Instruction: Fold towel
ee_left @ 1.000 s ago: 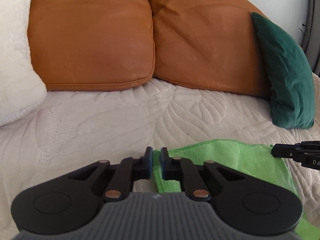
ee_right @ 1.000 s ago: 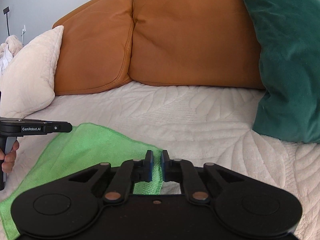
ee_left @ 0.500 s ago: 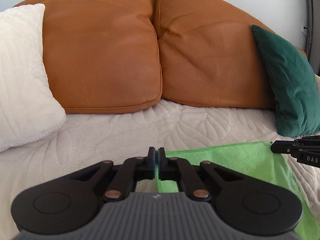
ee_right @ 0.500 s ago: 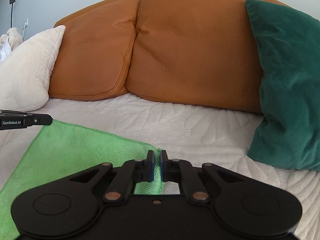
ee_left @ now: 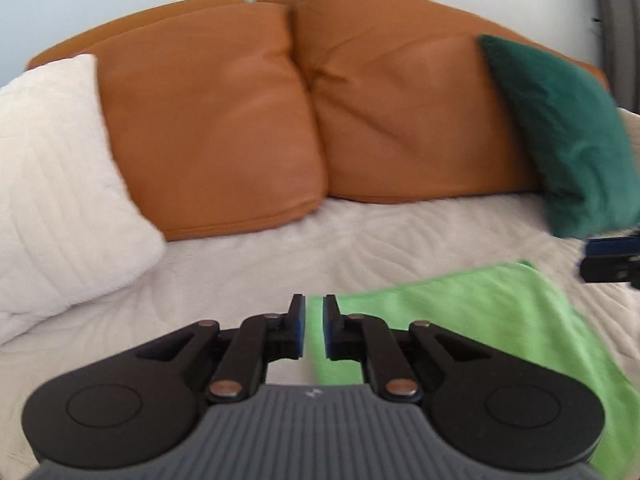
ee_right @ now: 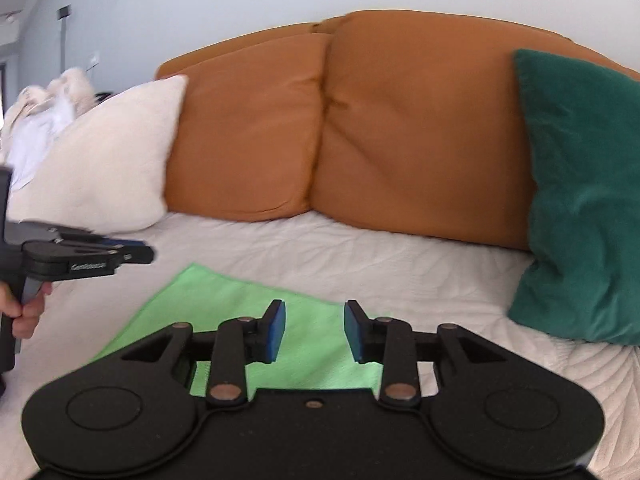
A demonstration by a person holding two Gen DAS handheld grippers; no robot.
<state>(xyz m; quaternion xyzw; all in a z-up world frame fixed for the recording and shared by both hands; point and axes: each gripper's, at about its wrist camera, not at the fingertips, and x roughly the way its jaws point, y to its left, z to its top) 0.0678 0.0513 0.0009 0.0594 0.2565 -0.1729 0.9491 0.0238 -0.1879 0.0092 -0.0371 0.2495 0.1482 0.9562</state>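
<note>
My left tongs point(ee_left: 314, 330) and right tongs point(ee_right: 314, 330) have just been opening, both released with nothing between them, above the green towel point(ee_right: 256, 320) flat on the quilted bed point(ee_right: 400, 260).

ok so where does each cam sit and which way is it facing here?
Left wrist: on the left gripper, looking along its slightly parted fingers at the sofa cushions; green towel to its right, right gripper's tip at the right edge.
Right wrist: on the right gripper, jaws wider apart, over the towel; left gripper and a hand at the left edge.
Shared: towel, orange cushions, green cushion, white cushion.
</note>
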